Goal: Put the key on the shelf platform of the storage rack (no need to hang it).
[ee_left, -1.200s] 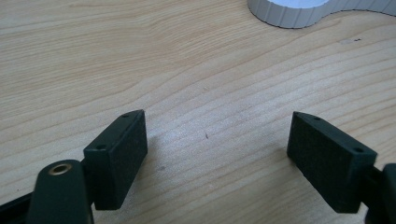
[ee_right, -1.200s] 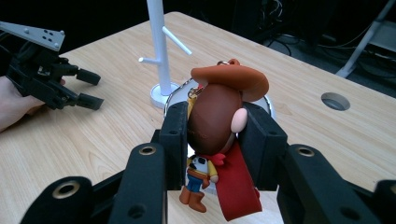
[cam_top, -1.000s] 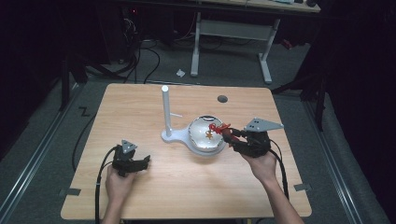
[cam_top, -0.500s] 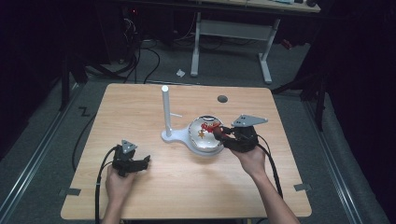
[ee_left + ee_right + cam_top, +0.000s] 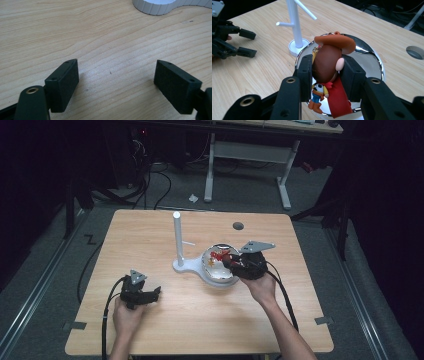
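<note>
A cowboy figurine (image 5: 325, 62) with a brown hat, a key ring and a red strap hangs over a shiny metal bowl (image 5: 372, 62). My right gripper (image 5: 327, 75) is shut on its head, one pad on each side. From above, the right gripper (image 5: 227, 261) reaches over the bowl (image 5: 220, 279) from the right, and the figurine (image 5: 219, 256) hangs above the bowl's middle. My left gripper (image 5: 156, 292) rests low on the table at the front left. It stands open (image 5: 116, 85) with only bare wood between its jaws.
A white stand (image 5: 177, 237) with thin side pegs rises just left of the bowl; its base (image 5: 155, 5) lies ahead of the left gripper. A round hole (image 5: 238, 226) sits in the tabletop at the back. Cables trail off the front edge.
My right gripper has moved left and a little down with the figurine, from beside the bowl's right rim to over the bowl. The left gripper has stayed in place.
</note>
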`<state>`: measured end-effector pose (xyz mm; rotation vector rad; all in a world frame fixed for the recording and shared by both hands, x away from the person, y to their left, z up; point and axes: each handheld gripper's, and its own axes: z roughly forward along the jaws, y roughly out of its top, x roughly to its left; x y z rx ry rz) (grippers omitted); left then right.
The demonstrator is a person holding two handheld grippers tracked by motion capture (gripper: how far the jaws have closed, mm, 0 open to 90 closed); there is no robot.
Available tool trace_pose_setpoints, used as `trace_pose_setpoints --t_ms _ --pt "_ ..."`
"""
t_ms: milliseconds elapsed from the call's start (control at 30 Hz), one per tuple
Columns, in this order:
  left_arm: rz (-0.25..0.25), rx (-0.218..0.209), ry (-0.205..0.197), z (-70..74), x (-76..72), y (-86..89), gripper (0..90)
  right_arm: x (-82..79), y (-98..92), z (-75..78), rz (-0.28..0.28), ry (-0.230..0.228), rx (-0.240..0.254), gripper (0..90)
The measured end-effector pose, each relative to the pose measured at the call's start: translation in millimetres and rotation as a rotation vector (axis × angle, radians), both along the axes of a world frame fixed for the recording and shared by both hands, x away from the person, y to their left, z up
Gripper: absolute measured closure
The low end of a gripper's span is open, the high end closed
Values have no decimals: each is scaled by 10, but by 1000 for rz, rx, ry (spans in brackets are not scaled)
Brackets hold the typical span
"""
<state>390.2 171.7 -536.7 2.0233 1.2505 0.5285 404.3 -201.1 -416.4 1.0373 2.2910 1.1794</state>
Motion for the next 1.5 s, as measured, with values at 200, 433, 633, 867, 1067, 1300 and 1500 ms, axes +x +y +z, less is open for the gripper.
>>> trace_pose_setpoints --t_ms 200,433,633,867,1067,1300,1500 --pt "0 0 0 0 0 0 205 72 51 -85 -3 19 -15 640" --pt "0 0 0 0 0 0 205 141 97 -161 -10 33 -31 639" --pt "0 0 0 0 0 0 205 198 145 -246 -18 45 -67 638" --pt "0 0 0 0 0 0 205 257 171 -327 -21 60 -85 637" --pt "0 0 0 0 0 0 205 284 170 -370 -28 76 -98 634" --pt "0 0 0 0 0 0 205 286 174 -381 -43 83 -120 576" --pt "0 0 0 0 0 0 205 261 123 -320 -52 71 -98 530"
